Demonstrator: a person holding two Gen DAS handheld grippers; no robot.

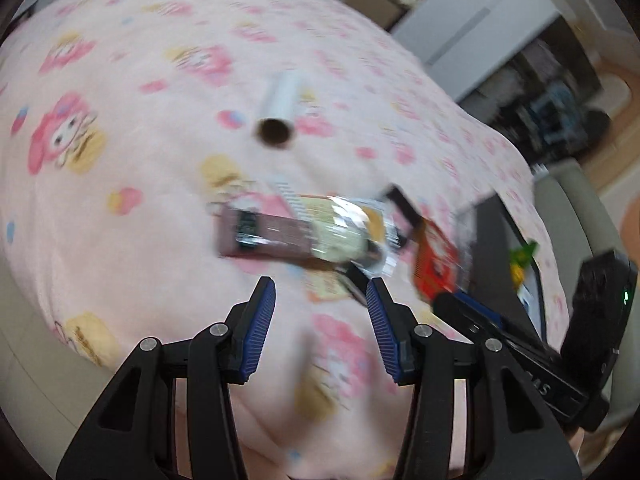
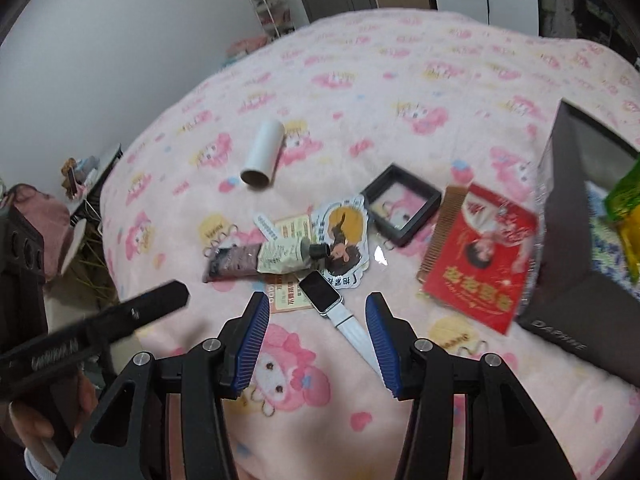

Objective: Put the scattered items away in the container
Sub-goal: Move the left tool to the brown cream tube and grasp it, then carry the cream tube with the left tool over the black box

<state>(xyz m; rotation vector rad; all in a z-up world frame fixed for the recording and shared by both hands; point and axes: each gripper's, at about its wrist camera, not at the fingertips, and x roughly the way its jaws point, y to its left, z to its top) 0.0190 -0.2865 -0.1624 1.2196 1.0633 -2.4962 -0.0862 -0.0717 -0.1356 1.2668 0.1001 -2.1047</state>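
Across the bed spreads a pink blanket (image 2: 400,80) printed with cartoon figures, and every loose item lies on it. At the right edge in the right wrist view stands the dark box (image 2: 568,280), the container, open-topped, with a green and yellow packet (image 2: 624,208) already inside. Leaning against its near wall is a red packet (image 2: 480,264), and a wooden comb (image 2: 440,232) lies partly under that packet's left side. Left of the comb sits a small black frame (image 2: 402,204), flat on the blanket. Farther back, well apart from the rest, a white tube (image 2: 262,152) lies on its side with its open end toward the camera. Near the middle is a cluster: a squeezed tube (image 2: 260,260) with a black cap lies across a round sticker (image 2: 340,236) and some paper cards (image 2: 288,292). Just in front of them lies a watch (image 2: 332,300) with a white strap, its strap running between the right gripper (image 2: 318,330) fingers. That gripper hangs above the blanket with its jaws partly apart and nothing gripped. The left gripper (image 1: 322,312) is likewise partly open and empty, hovering just short of the squeezed tube; its own view is blurred.
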